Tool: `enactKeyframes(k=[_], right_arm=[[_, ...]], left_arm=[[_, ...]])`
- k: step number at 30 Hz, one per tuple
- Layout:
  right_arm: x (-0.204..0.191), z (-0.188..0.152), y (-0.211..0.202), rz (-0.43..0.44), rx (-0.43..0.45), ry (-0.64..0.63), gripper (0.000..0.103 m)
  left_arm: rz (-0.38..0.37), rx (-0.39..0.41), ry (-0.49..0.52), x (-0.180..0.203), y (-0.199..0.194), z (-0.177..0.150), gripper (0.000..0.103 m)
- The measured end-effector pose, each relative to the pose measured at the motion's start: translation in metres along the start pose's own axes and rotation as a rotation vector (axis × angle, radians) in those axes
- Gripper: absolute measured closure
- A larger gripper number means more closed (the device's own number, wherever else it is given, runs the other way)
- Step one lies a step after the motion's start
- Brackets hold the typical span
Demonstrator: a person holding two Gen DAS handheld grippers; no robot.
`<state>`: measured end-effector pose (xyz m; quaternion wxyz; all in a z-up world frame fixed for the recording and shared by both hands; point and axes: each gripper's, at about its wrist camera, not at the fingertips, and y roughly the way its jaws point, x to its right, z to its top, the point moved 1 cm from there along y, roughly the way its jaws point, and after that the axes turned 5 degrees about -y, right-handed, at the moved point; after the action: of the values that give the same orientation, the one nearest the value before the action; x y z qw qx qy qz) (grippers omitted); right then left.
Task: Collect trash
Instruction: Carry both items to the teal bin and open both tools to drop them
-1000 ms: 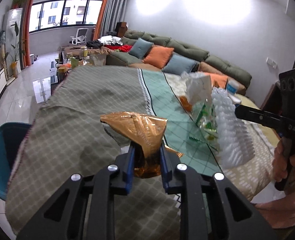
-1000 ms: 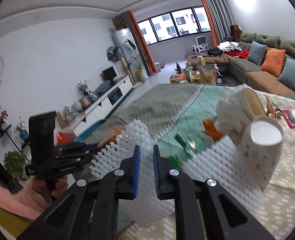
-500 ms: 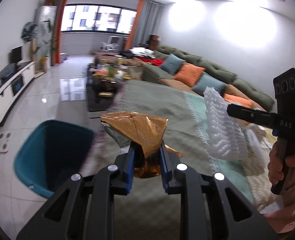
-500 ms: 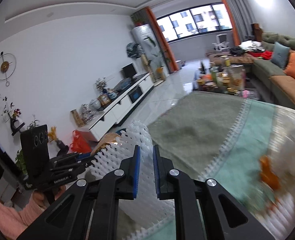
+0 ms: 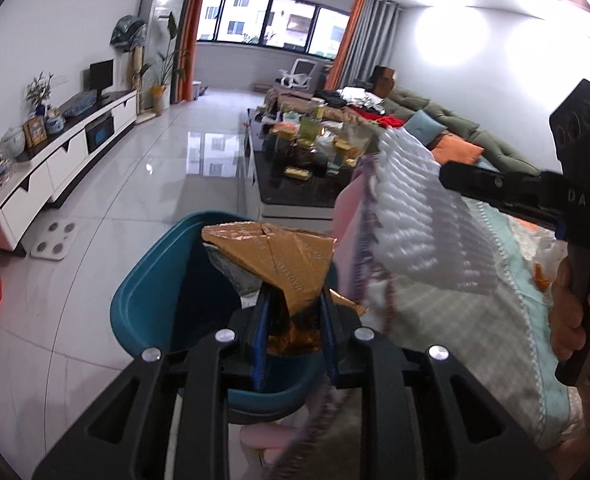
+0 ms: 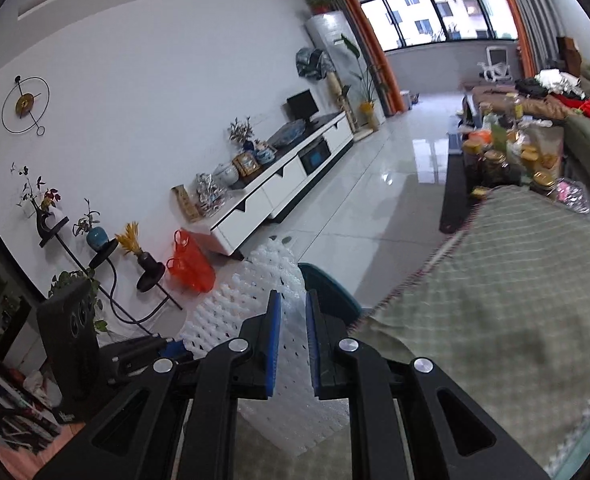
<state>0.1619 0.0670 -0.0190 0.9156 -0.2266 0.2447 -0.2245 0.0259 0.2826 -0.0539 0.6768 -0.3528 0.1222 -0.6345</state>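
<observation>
Both hands have swung away from the cluttered part of the tabletop (image 5: 507, 344) toward the teal bin (image 5: 143, 308) on the floor beside it; a second ago the left wrist view looked down the length of the cloth with cups and wrappers off to the side, now it looks across the tiled floor with the bin right under the jaws. Left gripper (image 5: 295, 320) stays clamped on the crumpled gold wrapper (image 5: 283, 256), no change in grip, and the wrapper now hangs over the bin's opening as seen from that camera. Right gripper (image 6: 293, 340) stays clamped on the white foam net sleeve (image 6: 255, 280), jaws nearly together with the foam squeezed between them; in the left view the same sleeve (image 5: 427, 216) sits off to the right of the wrapper, above the cloth edge, not yet over the bin. In the right wrist view the bin rim (image 6: 327, 284) shows just past the fingertips, partly hidden by foam. Meaning for the task: pick-up is done for these two pieces, transport is nearly finished, and the drop looks like the next step, left probably first since it seems better lined up. Right likely needs a bit more travel toward the bin before release. Light foam may cling to the pads or drift outside the rim.
</observation>
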Motion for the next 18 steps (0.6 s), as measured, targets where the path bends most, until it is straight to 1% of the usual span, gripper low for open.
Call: enactKeyframes(k=[6, 7, 10, 13, 14, 18], right_arm=[[-0.002, 0.002, 0.042, -0.009, -0.076, 0.007, 0.09], [-0.002, 0.002, 0.047, -0.013, -0.086, 0.01, 0.09], [-0.005, 0.004, 0.063, -0.031, -0.116, 0.015, 0.089], [-0.008, 0.004, 0.077, -0.039, -0.142, 0.018, 0.088], [-0.011, 0.004, 0.082, -0.042, -0.155, 0.019, 0.088], [-0.016, 0.003, 0.094, -0.047, -0.179, 0.018, 0.085]], left_arm=[[0.042, -0.048, -0.043, -0.022, 0.02, 0.004, 0.079], [0.047, -0.051, -0.046, -0.025, 0.021, -0.004, 0.079], [0.056, -0.066, -0.057, -0.031, 0.029, -0.004, 0.078], [0.072, -0.075, -0.065, -0.037, 0.034, -0.004, 0.076], [0.078, -0.076, -0.069, -0.038, 0.035, -0.004, 0.073], [0.098, -0.08, -0.097, -0.047, 0.037, -0.005, 0.071]])
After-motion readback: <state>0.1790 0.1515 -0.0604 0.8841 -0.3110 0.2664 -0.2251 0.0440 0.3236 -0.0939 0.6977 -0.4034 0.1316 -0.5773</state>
